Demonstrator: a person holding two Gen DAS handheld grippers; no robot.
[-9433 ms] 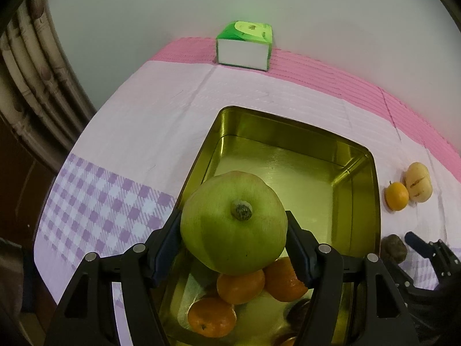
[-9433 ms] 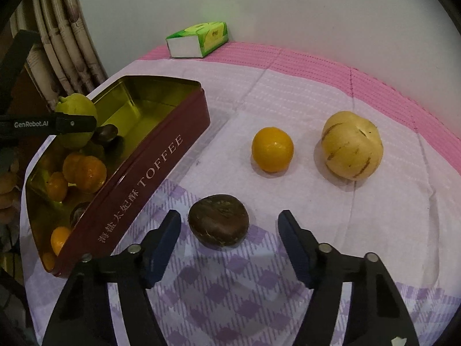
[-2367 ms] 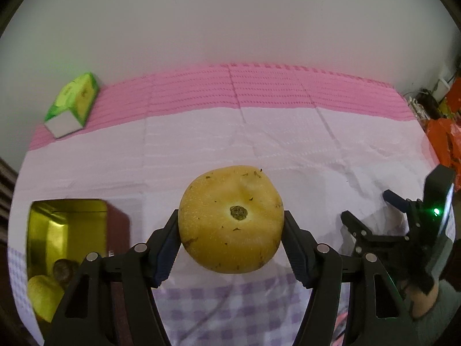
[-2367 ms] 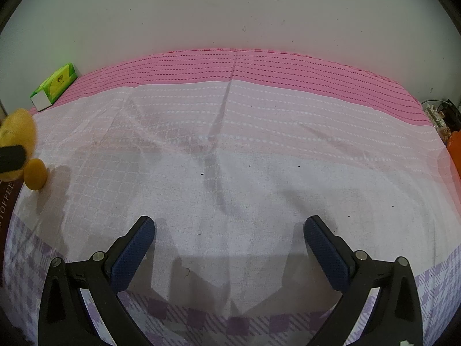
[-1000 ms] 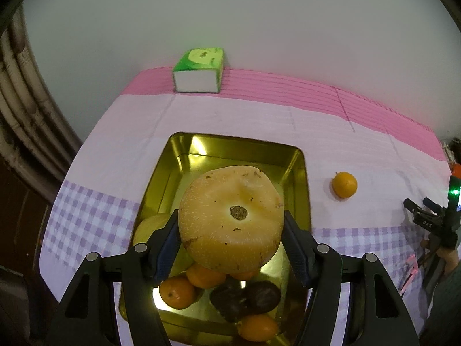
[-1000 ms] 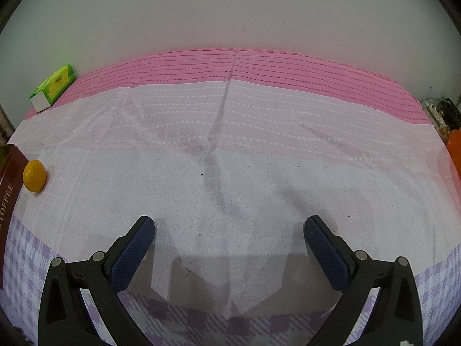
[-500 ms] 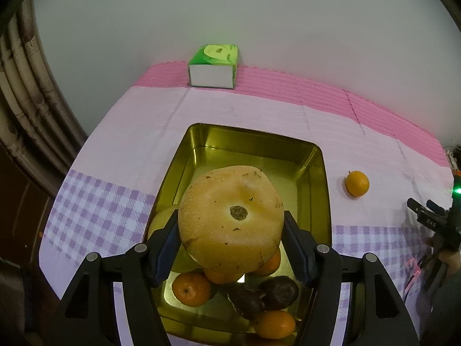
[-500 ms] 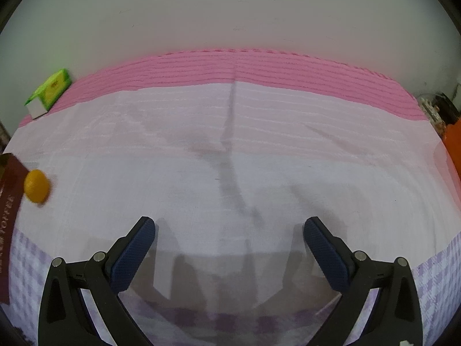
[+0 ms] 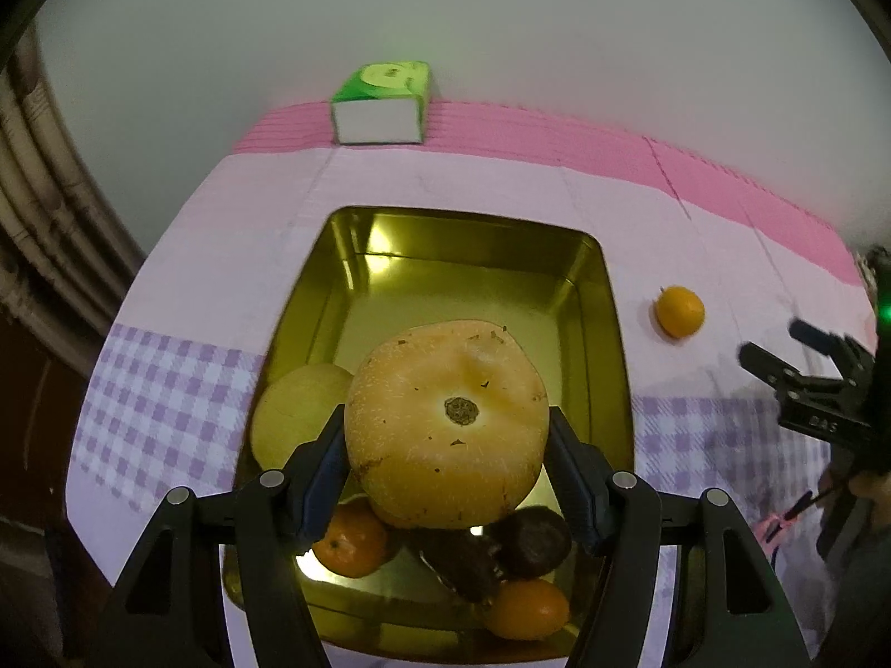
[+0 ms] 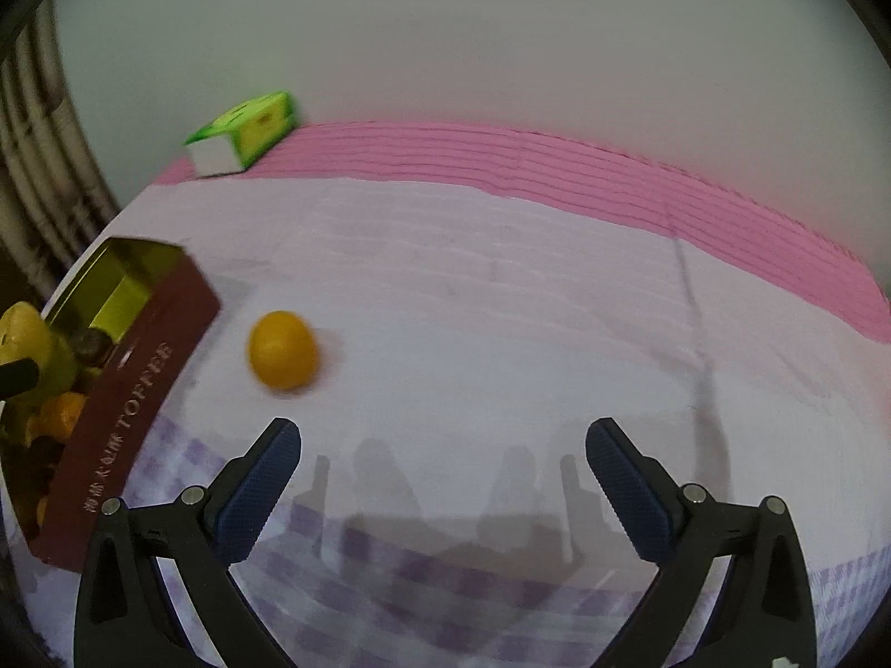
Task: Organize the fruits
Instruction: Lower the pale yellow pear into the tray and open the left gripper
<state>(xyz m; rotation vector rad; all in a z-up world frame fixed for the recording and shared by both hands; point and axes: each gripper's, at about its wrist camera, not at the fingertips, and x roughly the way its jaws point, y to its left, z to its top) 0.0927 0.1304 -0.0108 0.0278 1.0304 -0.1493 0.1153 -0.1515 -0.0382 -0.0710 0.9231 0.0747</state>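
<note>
My left gripper [image 9: 445,445] is shut on a large yellow pear [image 9: 445,417] and holds it above the near half of the gold toffee tin [image 9: 462,256]. The tin holds a pale green pear [image 9: 295,412], oranges [image 9: 351,543] and dark brown fruits [image 9: 534,540]. One small orange [image 9: 678,310] lies on the cloth to the right of the tin. My right gripper [image 10: 442,479] is open and empty over the cloth, with that orange [image 10: 282,349] ahead of it to the left, beside the tin's maroon side [image 10: 128,401]. The right gripper also shows in the left wrist view [image 9: 802,367].
A green tissue box [image 9: 381,106] stands at the back against the wall, also in the right wrist view [image 10: 245,131]. A pink and lilac checked cloth [image 10: 501,289] covers the table. A rattan chair [image 9: 33,195] stands off the table's left edge.
My left gripper has moved closer over the tin with the yellow pear still in it. My right gripper has swung left, so the orange and the tin have come much nearer in its view.
</note>
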